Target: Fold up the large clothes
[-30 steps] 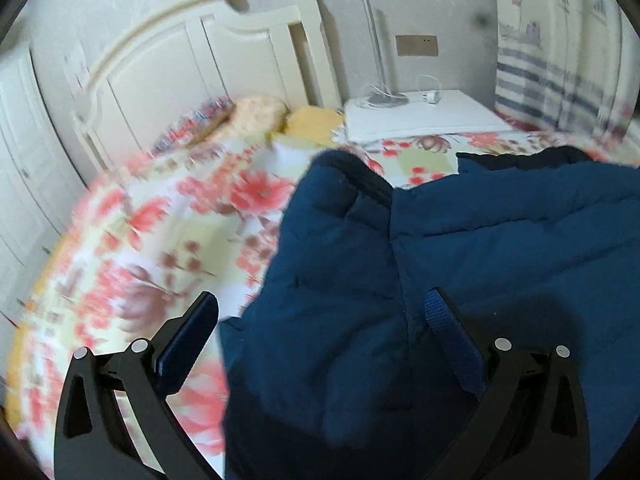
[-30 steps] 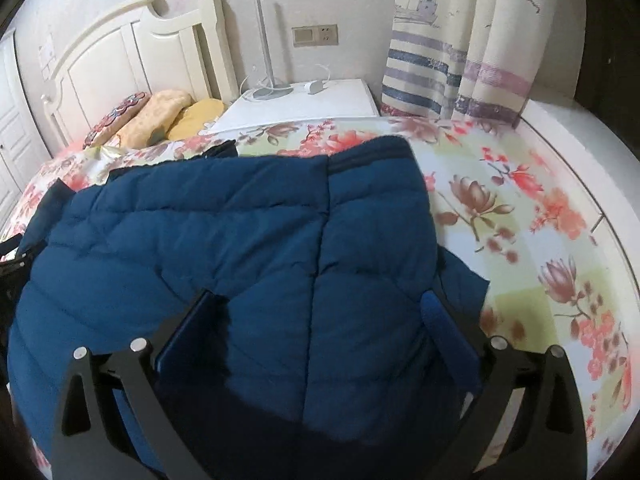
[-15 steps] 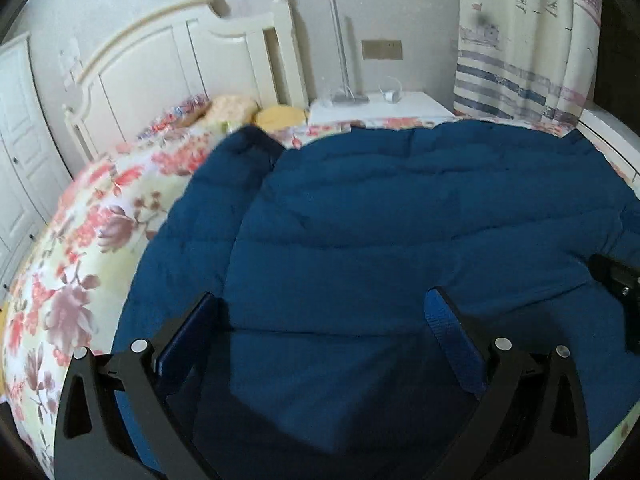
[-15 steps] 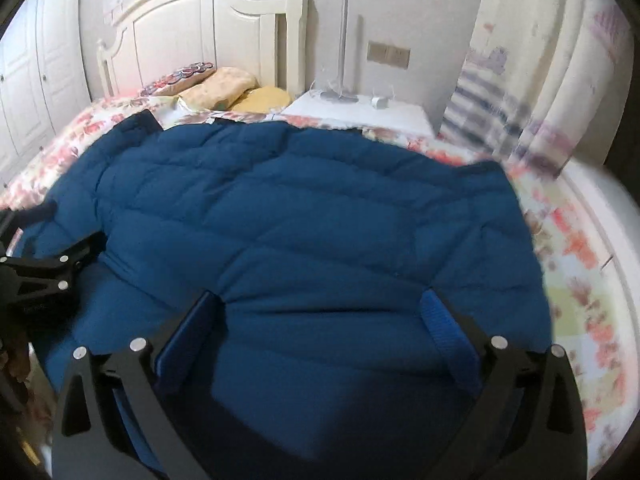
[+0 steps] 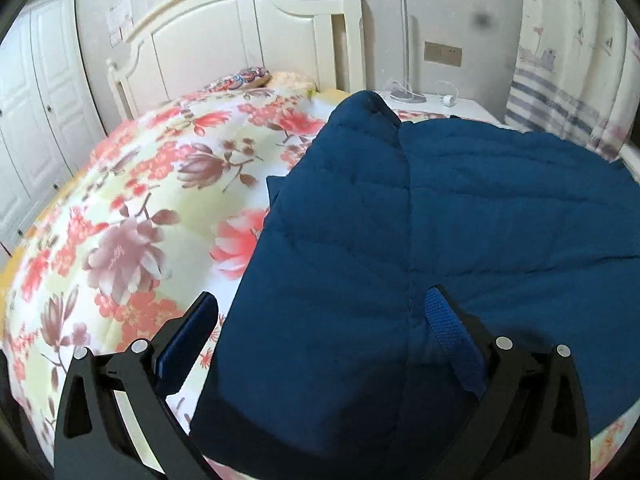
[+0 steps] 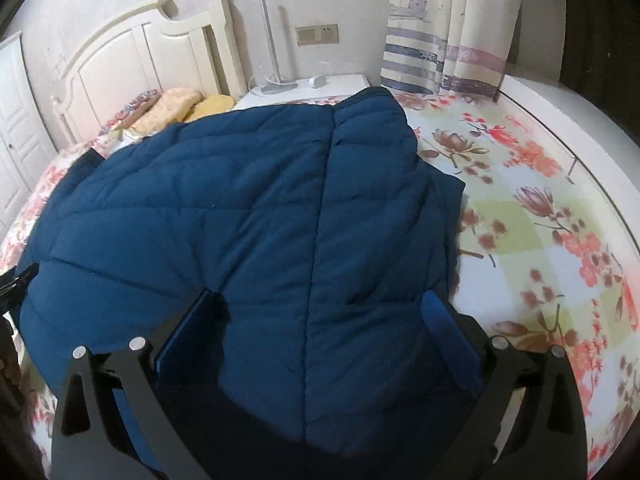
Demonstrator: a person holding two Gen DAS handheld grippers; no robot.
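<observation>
A dark blue quilted jacket [image 5: 420, 216] lies spread flat on the flowered bed cover [image 5: 132, 216]. My left gripper [image 5: 320, 300] hovers open over the jacket's near left corner, its left finger over the cover and its right finger over the fabric. In the right wrist view the same jacket [image 6: 248, 216] fills the middle, with a long seam running away from me. My right gripper [image 6: 320, 300] stands open above the jacket's near right part, nothing pinched between its fingers. The left gripper [image 6: 16, 280] shows as a black tip at the jacket's left edge.
A white headboard [image 5: 248, 40] and pillows [image 6: 176, 104] stand at the far end of the bed. Beside it is a white nightstand [image 6: 316, 84] with a lamp pole and charger. Striped curtains [image 6: 440, 40] hang at the right; white wardrobe doors [image 5: 36, 100] at the left.
Both views swung inward over the jacket's middle half a second ago and have swung back out to its left and right sides. The jacket lies unmoved and both grippers' fingers stay wide apart.
</observation>
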